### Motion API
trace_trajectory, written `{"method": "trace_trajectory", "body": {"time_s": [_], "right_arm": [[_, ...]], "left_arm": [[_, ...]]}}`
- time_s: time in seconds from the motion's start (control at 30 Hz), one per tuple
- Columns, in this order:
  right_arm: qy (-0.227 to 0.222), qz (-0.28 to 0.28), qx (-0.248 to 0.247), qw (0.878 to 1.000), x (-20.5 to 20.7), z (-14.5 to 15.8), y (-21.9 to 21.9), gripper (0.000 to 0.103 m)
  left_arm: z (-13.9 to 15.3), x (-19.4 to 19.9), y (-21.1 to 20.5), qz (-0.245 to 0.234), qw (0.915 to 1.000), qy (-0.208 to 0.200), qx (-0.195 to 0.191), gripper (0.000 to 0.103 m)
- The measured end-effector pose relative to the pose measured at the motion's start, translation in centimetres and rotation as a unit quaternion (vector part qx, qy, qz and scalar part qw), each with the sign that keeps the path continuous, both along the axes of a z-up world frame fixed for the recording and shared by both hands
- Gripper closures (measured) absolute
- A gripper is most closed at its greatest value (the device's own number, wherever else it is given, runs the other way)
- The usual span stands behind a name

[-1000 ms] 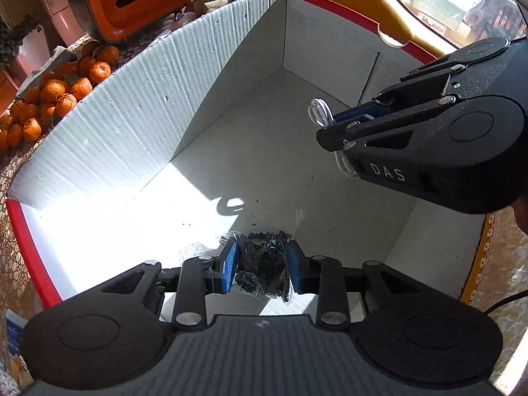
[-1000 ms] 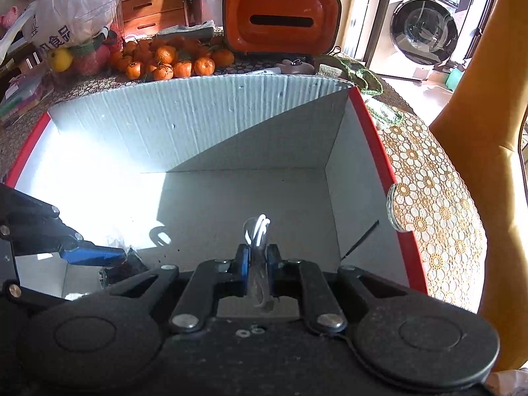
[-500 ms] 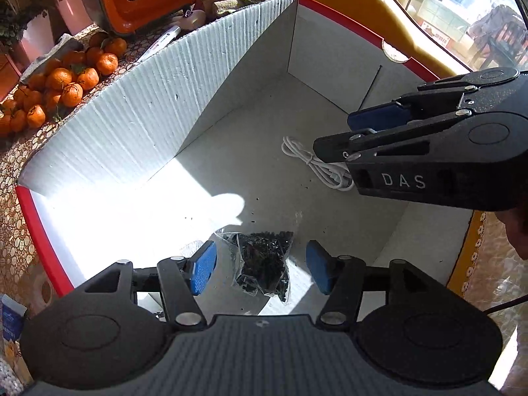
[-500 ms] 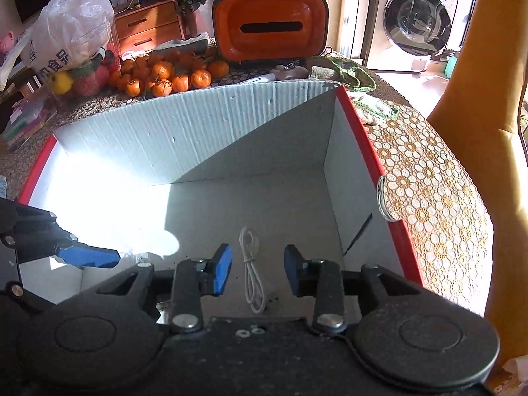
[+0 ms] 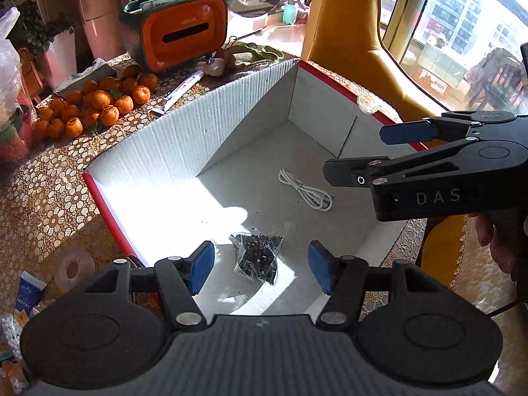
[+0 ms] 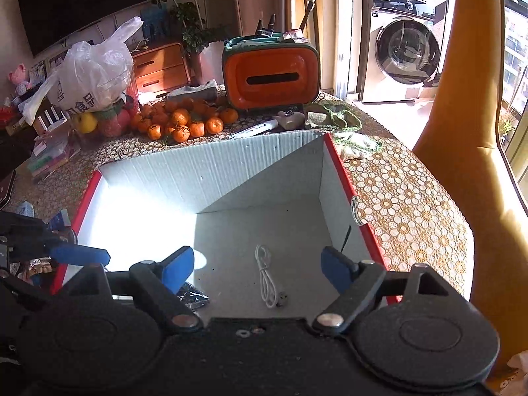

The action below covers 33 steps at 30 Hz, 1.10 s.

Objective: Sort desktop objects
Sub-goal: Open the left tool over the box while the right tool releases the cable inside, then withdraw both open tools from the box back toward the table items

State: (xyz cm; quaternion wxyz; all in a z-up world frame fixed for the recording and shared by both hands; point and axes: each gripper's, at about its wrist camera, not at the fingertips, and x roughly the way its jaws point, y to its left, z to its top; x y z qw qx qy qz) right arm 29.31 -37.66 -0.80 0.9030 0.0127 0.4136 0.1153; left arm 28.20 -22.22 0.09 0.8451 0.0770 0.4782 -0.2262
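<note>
Landmark: the white cardboard box (image 5: 184, 138) with red rims, standing on the lace-patterned tablecloth (image 6: 409, 198); every place below is given from it.
My left gripper (image 5: 260, 265): I hold it above the near edge of the box, blue pads spread wide with nothing between them.
My right gripper (image 6: 255, 269): I hold it over the box too, jaws wide apart and empty; in the left wrist view it reaches in from the right side of the box (image 5: 382, 151).
White cable (image 6: 268, 280): lying loose on the box floor, looped, towards the right wall, touching neither of my grippers; in the left wrist view (image 5: 305, 191).
Small clear bag of dark bits (image 5: 257, 257): flat on the box floor near the front, below the gap between my left pads, apart from the cable; only a corner of it shows in the right wrist view (image 6: 193, 295).
Sunlight: a bright patch covers the left part of the box floor.
Tangerines (image 6: 184, 120): heaped on the cloth behind the box's far wall.
Orange case (image 6: 270, 77): upright behind the tangerines, a dark slot in its face.
White pen-like tube (image 5: 180, 90): on the cloth just behind the far wall.
Roll of tape (image 5: 73, 265): on the cloth left of the box.
Plastic bag (image 6: 89, 69): beyond the box's far left corner, fruit under it.
My hand (image 5: 501, 237): part of it shows under the right gripper's body.
</note>
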Motion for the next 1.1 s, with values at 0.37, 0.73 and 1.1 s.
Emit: {"method": "trace_trajectory", "body": {"time_s": [0.37,0.73,1.1], "right_arm": [[-0.051,-0.009,0.008,0.999,-3.2,2.7,0.4,0.012],[-0.086,0.000,0.009,0.996,-7.2,4.8,1.9,0.008],[-0.117,0.029,0.018,0.993,-11.8,5.8,5.5,0.006]], "left_arm": [[2.3,-3.6,1.9,0.015,0.9988,-0.031,-0.035,0.027],[3.3,-6.8,4.4,0.034,0.9962,-0.044,-0.067,0.018],[4.4,-11.0,9.1,0.091,0.9893,-0.073,-0.089,0.001]]}}
